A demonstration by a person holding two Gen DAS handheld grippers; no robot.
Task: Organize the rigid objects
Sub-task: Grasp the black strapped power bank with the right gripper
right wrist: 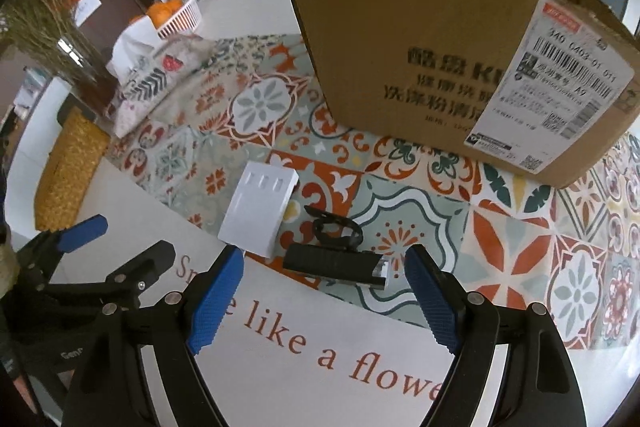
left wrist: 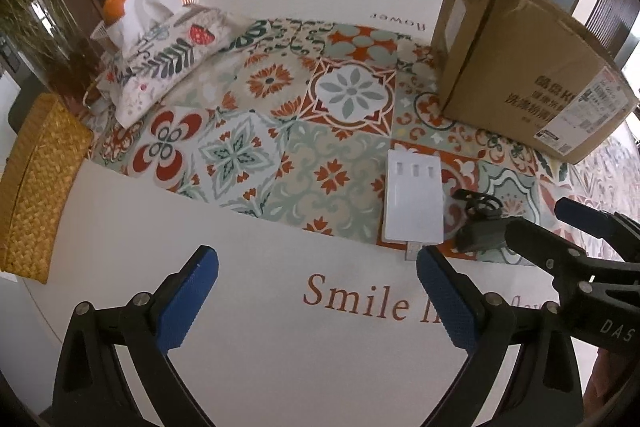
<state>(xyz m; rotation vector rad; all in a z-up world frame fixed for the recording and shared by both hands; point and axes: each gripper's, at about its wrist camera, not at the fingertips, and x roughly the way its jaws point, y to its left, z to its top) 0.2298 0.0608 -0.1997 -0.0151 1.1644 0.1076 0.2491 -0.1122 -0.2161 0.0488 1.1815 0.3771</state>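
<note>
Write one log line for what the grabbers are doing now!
left gripper: open, empty | right gripper: open, near black clip light | white USB hub: on mat

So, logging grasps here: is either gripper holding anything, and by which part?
Nothing is held. Both the left gripper and right gripper are open; the black light lies untouched on the mat.

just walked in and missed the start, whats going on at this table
A person holds a two-finger gripper in each hand over a table with a patterned mat. Both are open and holding nothing. The right gripper hovers just short of a small black device lying on the mat, jaws spread on either side of it. The left gripper hangs near a white USB hub beside it. A cardboard box stands behind them. Nothing looks picked up yet.
</note>
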